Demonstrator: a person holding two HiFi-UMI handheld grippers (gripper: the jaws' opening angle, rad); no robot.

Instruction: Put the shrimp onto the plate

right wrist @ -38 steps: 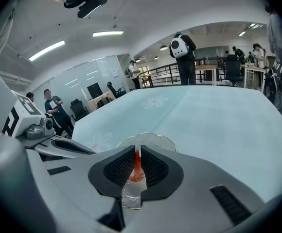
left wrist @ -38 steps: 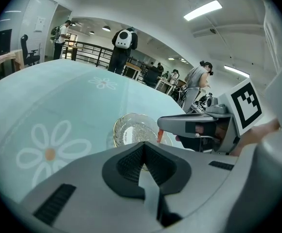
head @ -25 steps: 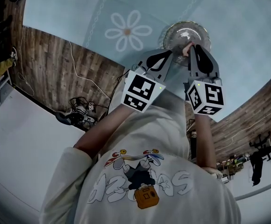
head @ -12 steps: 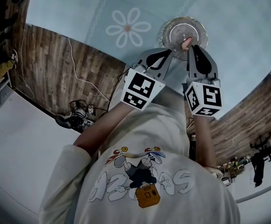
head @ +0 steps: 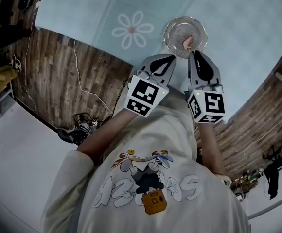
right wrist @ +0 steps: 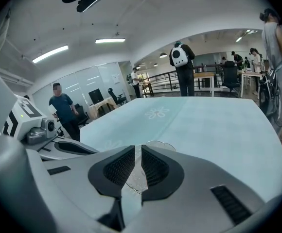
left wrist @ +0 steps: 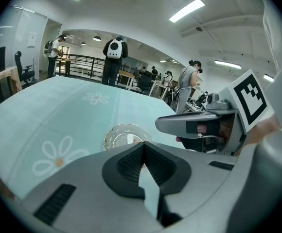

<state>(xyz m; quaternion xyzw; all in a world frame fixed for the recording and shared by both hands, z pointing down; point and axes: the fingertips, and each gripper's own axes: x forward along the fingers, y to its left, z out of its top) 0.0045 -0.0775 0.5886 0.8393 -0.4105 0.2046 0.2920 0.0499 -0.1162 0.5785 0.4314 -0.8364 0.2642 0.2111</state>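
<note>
While the right gripper (head: 195, 55) keeps its jaws a narrow slit apart with nothing between them, the left gripper (head: 173, 57) sits beside it, tips pressed together and empty. Just past the right jaws, the pink shrimp (head: 188, 42) lies inside the glass plate (head: 171, 25) on the pale blue tablecloth (head: 238, 42).

Head view steeply down from above; gripper views low over the table (head: 238, 23), plate (head: 176, 27) common to all.
</note>
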